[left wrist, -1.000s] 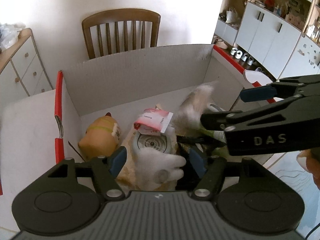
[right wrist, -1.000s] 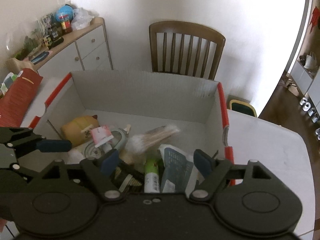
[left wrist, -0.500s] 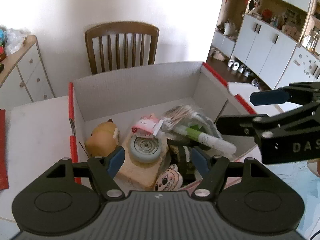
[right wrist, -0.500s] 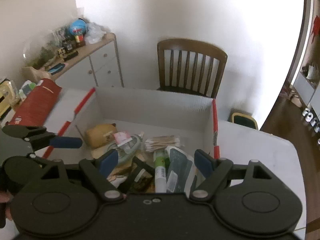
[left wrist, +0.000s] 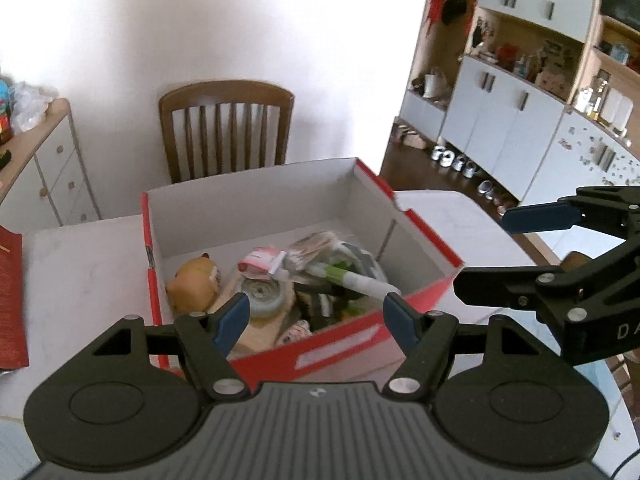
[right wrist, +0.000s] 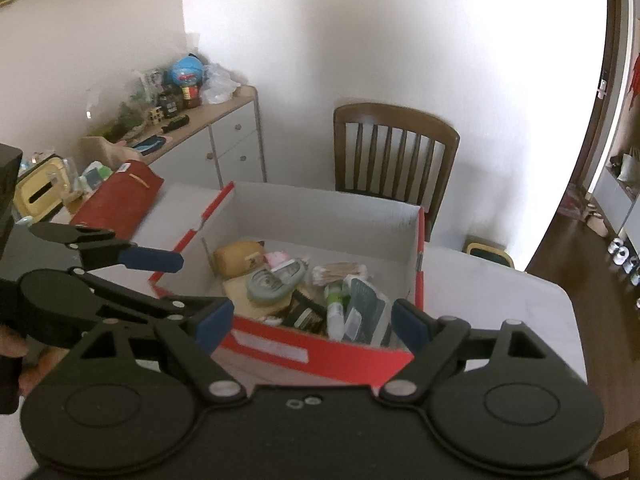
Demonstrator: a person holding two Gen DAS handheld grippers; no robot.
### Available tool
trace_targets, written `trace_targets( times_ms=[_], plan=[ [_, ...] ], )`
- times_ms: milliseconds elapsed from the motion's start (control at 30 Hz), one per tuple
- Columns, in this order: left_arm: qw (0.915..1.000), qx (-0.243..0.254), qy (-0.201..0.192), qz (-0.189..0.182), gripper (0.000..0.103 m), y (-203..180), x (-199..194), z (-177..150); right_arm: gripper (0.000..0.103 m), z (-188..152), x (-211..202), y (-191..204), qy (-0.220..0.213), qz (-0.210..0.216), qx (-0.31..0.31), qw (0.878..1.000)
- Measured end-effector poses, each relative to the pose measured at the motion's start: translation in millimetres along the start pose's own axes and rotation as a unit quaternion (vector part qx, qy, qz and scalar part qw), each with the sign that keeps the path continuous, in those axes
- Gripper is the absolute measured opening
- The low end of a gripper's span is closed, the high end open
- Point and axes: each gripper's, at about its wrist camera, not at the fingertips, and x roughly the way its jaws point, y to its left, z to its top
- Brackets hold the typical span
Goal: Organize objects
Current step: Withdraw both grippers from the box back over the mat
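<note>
Both tongs gape empty, right gripper [right wrist: 312,326] lately widening beside left gripper [left wrist: 316,322], over the red box [right wrist: 320,354] mid-table; its light, stiff card walls probably suit side grips.

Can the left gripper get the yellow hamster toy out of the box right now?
Probably yes. The left gripper is open and empty above the box, which has no lid on, and the hamster toy lies uncovered by the left wall.

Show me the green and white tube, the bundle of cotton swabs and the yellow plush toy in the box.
green and white tube [right wrist: 334,309], right wrist view, on its white body.
bundle of cotton swabs [right wrist: 340,273], right wrist view, mid-bundle.
yellow plush toy [left wrist: 192,286], left wrist view, on its rounded back.
</note>
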Motion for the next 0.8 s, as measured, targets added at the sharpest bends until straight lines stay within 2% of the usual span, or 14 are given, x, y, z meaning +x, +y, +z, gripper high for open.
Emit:
trace_targets(
  times_ms=[433,500,567,800],
  plan=[
    [0.9994,0.018,-0.014,-0.027,0.073,-27,-48,-38,0.088,-57,-48,8,-0.002,0.009,0.011,1.000],
    [0.9993,0.018,-0.013,-0.029,0.081,-30,-52,-47,0.089,-70,-51,7,0.002,0.005,0.019,1.000],
    [0.9994,0.018,-0.012,-0.028,0.082,-33,-55,-57,0.089,-84,-53,7,0.004,-0.002,0.024,1.000],
    [0.9994,0.016,0.019,-0.024,0.082,-45,-51,-93,0.090,-136,-53,15,0.019,-0.018,0.039,0.999]
  ],
)
